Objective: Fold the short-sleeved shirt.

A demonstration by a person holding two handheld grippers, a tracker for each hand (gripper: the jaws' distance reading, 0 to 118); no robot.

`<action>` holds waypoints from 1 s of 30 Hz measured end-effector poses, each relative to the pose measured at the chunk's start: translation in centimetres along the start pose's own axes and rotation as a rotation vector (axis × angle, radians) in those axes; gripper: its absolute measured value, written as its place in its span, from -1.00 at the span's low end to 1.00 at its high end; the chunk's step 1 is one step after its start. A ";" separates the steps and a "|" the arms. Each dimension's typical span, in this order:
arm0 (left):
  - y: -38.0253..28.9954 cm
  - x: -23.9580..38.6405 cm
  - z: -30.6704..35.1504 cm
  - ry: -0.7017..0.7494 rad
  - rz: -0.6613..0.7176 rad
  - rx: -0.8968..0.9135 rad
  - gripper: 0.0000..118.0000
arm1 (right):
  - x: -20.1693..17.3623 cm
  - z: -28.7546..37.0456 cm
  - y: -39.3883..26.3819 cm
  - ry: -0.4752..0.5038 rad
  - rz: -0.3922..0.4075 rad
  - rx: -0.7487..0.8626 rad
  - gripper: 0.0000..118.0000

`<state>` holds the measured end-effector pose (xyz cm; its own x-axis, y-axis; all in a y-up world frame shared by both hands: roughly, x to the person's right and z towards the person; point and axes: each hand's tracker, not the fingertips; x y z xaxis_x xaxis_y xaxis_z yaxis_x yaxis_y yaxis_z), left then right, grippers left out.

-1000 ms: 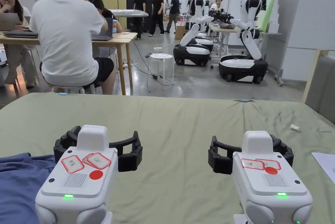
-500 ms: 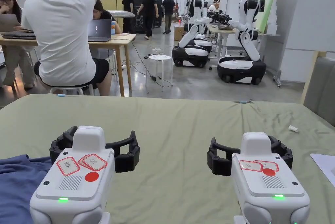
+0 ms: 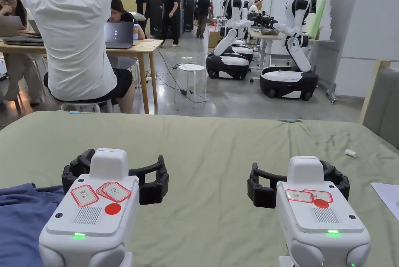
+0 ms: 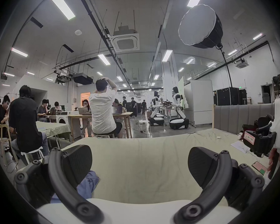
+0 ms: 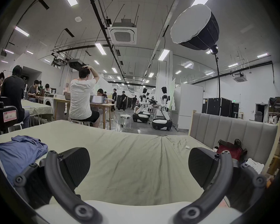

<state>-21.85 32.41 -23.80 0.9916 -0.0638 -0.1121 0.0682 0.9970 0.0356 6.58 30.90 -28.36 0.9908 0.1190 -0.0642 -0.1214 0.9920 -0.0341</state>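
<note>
Left gripper (image 3: 115, 178): jaws spread wide, nothing between them; held low over the green sheet (image 3: 218, 151), just beside the shirt's edge. Same place and same spread as in the earlier pictures.
Right gripper (image 3: 299, 182): jaws spread wide, holding nothing; held over bare sheet, well apart from the shirt. Unchanged from before.
Short-sleeved shirt (image 3: 19, 221): blue, crumpled in a heap at the near left of the sheet, unfolded; in the right gripper view it lies far left (image 5: 19, 151), in the left gripper view behind the left jaw (image 4: 87, 185). Untouched by either gripper, lying as earlier.
Person in white shirt (image 3: 74, 34): seated on a stool, back to the camera; both arms now raised to the head, where a second ago they were down.
White scrap (image 3: 350, 152): on the sheet, far right, in the same place.
</note>
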 end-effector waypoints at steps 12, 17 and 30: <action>0.1 0.2 0.1 0.006 -0.012 0.000 1.00 | 0.2 0.0 0.1 0.017 -0.013 -0.015 1.00; 0.1 0.2 0.2 0.008 -0.010 0.003 1.00 | 0.2 0.3 0.2 0.006 -0.006 -0.013 1.00; 0.1 0.3 0.2 0.004 -0.014 0.000 1.00 | 0.0 0.3 0.1 0.023 0.013 -0.009 1.00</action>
<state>-21.48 32.51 -23.60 0.9902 -0.0772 -0.1161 0.0817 0.9961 0.0342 6.60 31.03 -28.08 0.9875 0.1309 -0.0877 -0.1350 0.9900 -0.0421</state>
